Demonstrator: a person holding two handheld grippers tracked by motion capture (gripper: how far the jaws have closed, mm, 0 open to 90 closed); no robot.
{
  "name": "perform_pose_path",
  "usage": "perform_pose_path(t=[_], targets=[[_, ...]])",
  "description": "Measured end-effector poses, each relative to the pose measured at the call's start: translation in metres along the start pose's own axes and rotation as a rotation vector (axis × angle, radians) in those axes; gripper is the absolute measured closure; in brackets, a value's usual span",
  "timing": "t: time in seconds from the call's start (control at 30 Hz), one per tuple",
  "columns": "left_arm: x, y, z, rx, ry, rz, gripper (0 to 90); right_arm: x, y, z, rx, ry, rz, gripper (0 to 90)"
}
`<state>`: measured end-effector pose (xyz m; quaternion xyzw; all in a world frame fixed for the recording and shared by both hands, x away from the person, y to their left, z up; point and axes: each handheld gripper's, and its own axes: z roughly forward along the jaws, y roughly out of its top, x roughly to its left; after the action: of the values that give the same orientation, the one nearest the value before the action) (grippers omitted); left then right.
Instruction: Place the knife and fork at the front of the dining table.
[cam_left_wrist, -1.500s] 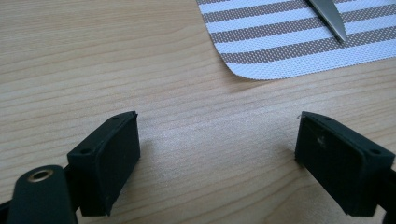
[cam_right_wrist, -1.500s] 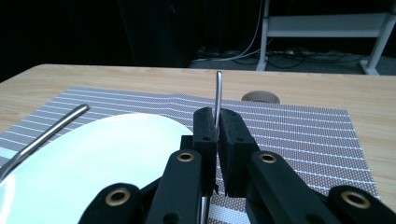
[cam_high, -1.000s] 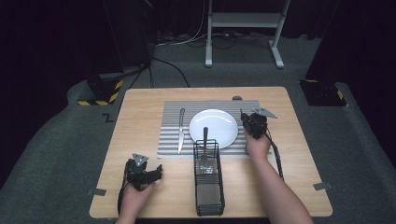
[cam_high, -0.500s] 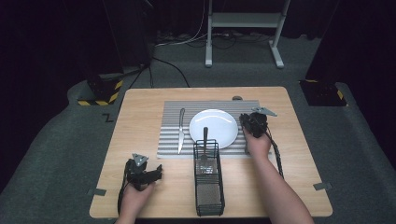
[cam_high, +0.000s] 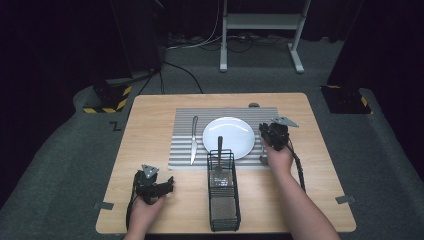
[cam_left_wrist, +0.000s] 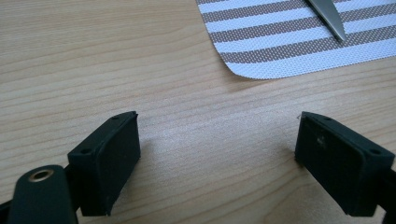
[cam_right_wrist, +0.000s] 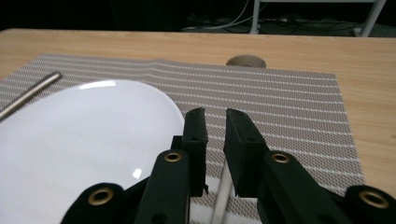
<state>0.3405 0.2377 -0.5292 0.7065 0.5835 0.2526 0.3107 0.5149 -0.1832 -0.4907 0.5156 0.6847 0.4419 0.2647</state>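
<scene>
A white plate (cam_high: 230, 136) lies on a striped placemat (cam_high: 182, 150), with a knife (cam_high: 193, 140) to its left. To the plate's right a metal spoon (cam_high: 262, 154) lies on the mat. My right gripper (cam_high: 270, 131) hovers low over the spoon's handle (cam_right_wrist: 223, 196). Its jaws have just been opening and stand slightly apart, with the handle in the gap (cam_right_wrist: 215, 119) and the pads off it. My left gripper (cam_high: 167, 186) rests open on the bare wood at the front left, with nothing between its jaws (cam_left_wrist: 217, 140).
A black wire basket (cam_high: 222, 190) stands in front of the plate. A dark-handled utensil (cam_high: 220, 145) leans out of it over the plate's rim. A small round grey disc (cam_high: 254, 105) sits at the mat's far edge. The knife tip (cam_left_wrist: 329, 18) lies on the mat's corner (cam_left_wrist: 280, 46).
The right hand has shifted a little along the plate's right side. The left hand has kept still.
</scene>
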Motion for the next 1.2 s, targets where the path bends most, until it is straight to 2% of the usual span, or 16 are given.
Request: perform_pose_path(t=[0.1, 0.2, 0.23, 0.4, 0.47, 0.5, 0.53, 0.57, 0.6, 0.73, 0.77, 0.87, 1.07, 1.2], targets=[[0.0, 0.0, 0.0, 0.0, 0.0, 0.0, 14.1, -0.001, -0.007, -0.006, 0.029, -0.019, -0.021, 84.2], [0.0, 0.0, 0.0, 0.0, 0.0, 0.0, 14.1, -0.002, -0.012, -0.01, 0.053, -0.021, -0.017, 84.9], [0.0, 0.0, 0.0, 0.001, 0.0, 0.001, 14.1, -0.003, -0.018, -0.015, 0.072, -0.02, -0.018, 85.5], [0.0, 0.0, 0.0, 0.0, 0.0, 0.001, 14.1, -0.001, -0.026, -0.032, 0.063, -0.009, -0.038, 84.5], [0.0, 0.0, 0.0, 0.001, 0.001, 0.002, 14.1, 0.001, -0.03, -0.048, 0.033, 0.014, -0.04, 79.1], [0.0, 0.0, 0.0, 0.001, 0.001, 0.002, 14.1, 0.001, -0.03, -0.048, 0.033, 0.014, -0.04, 79.1], [0.0, 0.0, 0.0, 0.001, 0.001, 0.0, 14.2, 0.003, -0.031, -0.06, -0.005, 0.05, -0.038, 69.5], [0.0, 0.0, 0.0, 0.001, 0.001, 0.0, 14.2, 0.003, -0.031, -0.06, -0.005, 0.05, -0.038, 69.5], [0.0, 0.0, 0.0, 0.0, 0.003, 0.002, 14.2, 0.006, -0.033, -0.07, -0.044, 0.075, -0.036, 61.7], [0.0, 0.0, 0.0, 0.001, 0.002, 0.002, 14.2, 0.017, -0.035, -0.093, -0.12, 0.095, -0.058, 51.6], [0.0, 0.0, 0.0, 0.0, 0.003, 0.002, 14.2, 0.017, -0.035, -0.093, -0.12, 0.095, -0.058, 51.6], [0.0, 0.0, 0.0, 0.001, 0.002, 0.002, 14.2, 0.027, -0.036, -0.109, -0.17, 0.112, -0.064, 42.1], [0.0, 0.0, 0.0, 0.002, 0.0, 0.003, 13.8, 0.051, -0.03, -0.133, -0.258, 0.191, -0.062, 39.7], [0.0, 0.0, 0.0, 0.001, 0.002, 0.003, 13.7, 0.071, -0.022, -0.14, -0.294, 0.254, -0.068, 39.8]])
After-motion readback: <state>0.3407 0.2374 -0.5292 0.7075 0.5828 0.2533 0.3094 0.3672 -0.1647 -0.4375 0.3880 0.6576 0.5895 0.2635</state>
